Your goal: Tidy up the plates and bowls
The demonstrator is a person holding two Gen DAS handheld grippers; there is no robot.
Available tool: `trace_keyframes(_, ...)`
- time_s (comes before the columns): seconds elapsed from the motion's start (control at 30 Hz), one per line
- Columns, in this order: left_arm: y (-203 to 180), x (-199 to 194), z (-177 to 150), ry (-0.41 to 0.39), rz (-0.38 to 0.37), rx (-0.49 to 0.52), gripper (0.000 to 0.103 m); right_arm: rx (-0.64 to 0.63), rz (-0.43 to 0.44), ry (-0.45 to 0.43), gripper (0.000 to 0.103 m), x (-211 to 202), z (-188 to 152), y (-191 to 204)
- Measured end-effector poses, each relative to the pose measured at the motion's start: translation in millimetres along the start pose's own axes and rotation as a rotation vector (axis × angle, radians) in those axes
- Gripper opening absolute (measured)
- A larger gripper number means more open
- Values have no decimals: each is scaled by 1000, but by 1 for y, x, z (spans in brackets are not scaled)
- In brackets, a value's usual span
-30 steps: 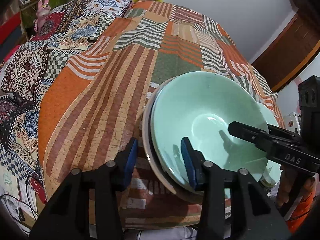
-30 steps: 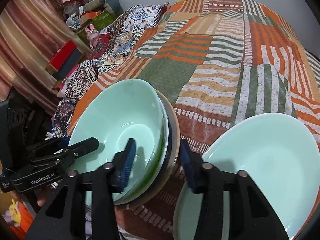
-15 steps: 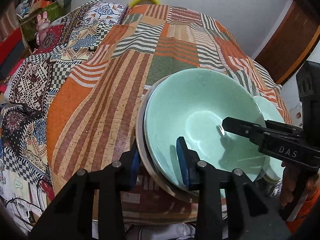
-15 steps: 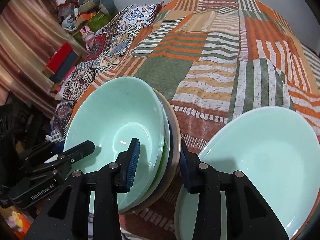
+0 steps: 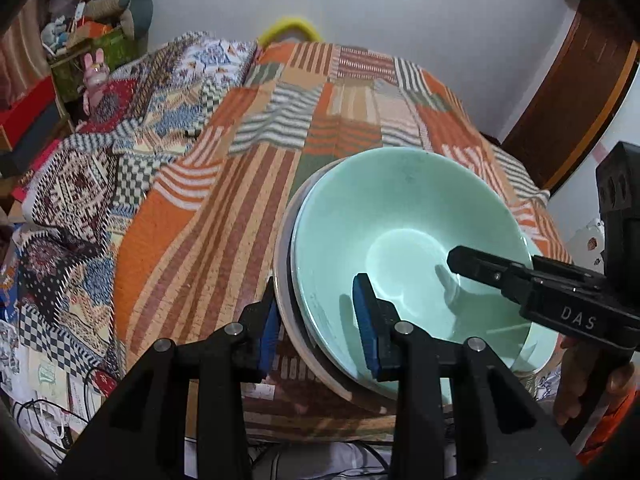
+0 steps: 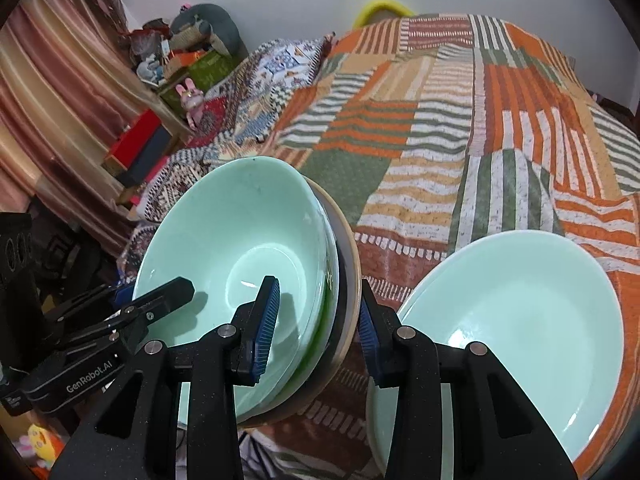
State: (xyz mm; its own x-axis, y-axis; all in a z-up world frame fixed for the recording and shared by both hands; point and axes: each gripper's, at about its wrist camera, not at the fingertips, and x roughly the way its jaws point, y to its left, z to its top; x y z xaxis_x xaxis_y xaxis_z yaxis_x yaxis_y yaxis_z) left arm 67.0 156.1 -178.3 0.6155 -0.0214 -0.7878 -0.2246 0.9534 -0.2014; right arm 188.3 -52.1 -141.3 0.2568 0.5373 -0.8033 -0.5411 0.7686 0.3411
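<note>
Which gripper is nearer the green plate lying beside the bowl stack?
Right. The right gripper clamps the stack's rim on the side facing the plate, its outer finger right beside it. The left gripper grips the stack's opposite rim, farther away.

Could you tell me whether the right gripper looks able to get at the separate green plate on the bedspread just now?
Probably not: the right gripper is clamped on the stacked bowls' rim; the green plate lies unobstructed beside it.

Black fingers [image 5: 366, 320] with ribbed blue pads, silver screws, white lettering.
</note>
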Motion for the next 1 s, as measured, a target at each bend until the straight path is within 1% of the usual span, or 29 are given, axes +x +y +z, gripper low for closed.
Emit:
trace_keyframes(0.17,-11,-20,6,-49,-5,20,35,1,14,-46,35,-18,1,2)
trace_keyframes(0.43,-36,-40,9,-92,-12,75,35,15,15,-115,35,-46,0,-5)
trace_keyframes(0.87,-81,-55,9,-116,-53,165,35,63,-10,-208,35,-90,-14,-28)
trace_keyframes(1.0,-96,-56,8,-112,-50,200,35,83,-15,-232,35,-102,-19,-36)
